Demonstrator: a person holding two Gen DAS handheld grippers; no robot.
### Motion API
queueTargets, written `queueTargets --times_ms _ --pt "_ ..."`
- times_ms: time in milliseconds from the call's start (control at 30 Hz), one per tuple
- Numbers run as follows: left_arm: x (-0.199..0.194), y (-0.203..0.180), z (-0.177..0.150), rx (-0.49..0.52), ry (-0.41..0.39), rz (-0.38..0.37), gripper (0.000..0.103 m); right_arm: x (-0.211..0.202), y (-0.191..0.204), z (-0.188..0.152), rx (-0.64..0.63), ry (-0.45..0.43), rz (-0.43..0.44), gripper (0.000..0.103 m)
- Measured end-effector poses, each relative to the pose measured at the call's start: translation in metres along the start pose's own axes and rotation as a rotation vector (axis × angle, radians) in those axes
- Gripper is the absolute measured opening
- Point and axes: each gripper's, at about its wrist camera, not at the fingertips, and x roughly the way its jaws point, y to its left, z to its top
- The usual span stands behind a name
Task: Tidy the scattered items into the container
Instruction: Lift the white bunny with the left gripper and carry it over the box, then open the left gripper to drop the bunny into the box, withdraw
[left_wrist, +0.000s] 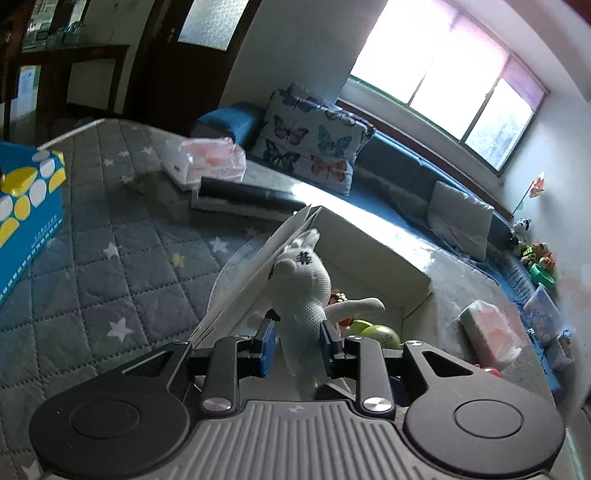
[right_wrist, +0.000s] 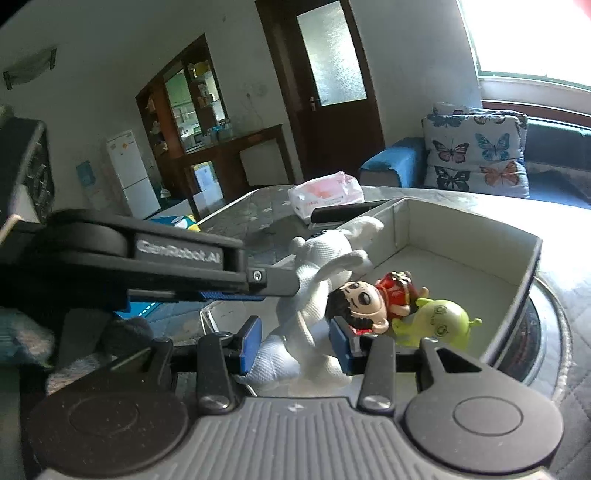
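Note:
A white knitted plush rabbit (left_wrist: 303, 280) hangs over the near wall of the white cardboard box (left_wrist: 369, 236). My left gripper (left_wrist: 295, 332) is shut on its body, both blue pads pressing the knit. In the right wrist view, the left gripper's finger (right_wrist: 207, 273) reaches in from the left onto the plush rabbit (right_wrist: 317, 266). My right gripper (right_wrist: 295, 343) stands open, with the rabbit's leg lying loose between its pads. Inside the box (right_wrist: 461, 229) lie a doll with black hair and a red outfit (right_wrist: 369, 299) and a green toy (right_wrist: 436, 321).
The table has a grey quilted cover with stars (left_wrist: 110, 258). On it are two tissue packs (left_wrist: 207, 162) (left_wrist: 487, 332), a long black box (left_wrist: 243, 195) and a blue-and-yellow carton (left_wrist: 26, 199). A blue sofa with a butterfly cushion (left_wrist: 314, 144) runs behind.

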Motion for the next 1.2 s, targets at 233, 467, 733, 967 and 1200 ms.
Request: queueTargets --times_ms 233,467,733,967,1200 --pt "0.007 0.004 -0.007 -0.013 0.032 0.059 0.027 -0.014 -0.008 -0.004 0.015 -0.013 -0.027 0.042" --pt "-0.022 -0.012 -0.017 0.016 -0.008 0.027 0.029 -0.034 -0.015 -0.01 0.025 -0.038 -0.036 0.052" --pt "-0.042 -0.038 -0.037 0.032 -0.014 -0.051 0.029 -0.067 -0.02 -0.024 0.011 -0.063 -0.071 0.073" --pt "-0.044 -0.061 -0.053 0.06 0.007 -0.081 0.029 -0.099 -0.027 -0.034 -0.012 -0.096 -0.105 0.088" --pt "-0.043 -0.083 -0.067 0.101 0.033 -0.106 0.03 -0.121 -0.036 -0.049 -0.018 -0.118 -0.156 0.103"
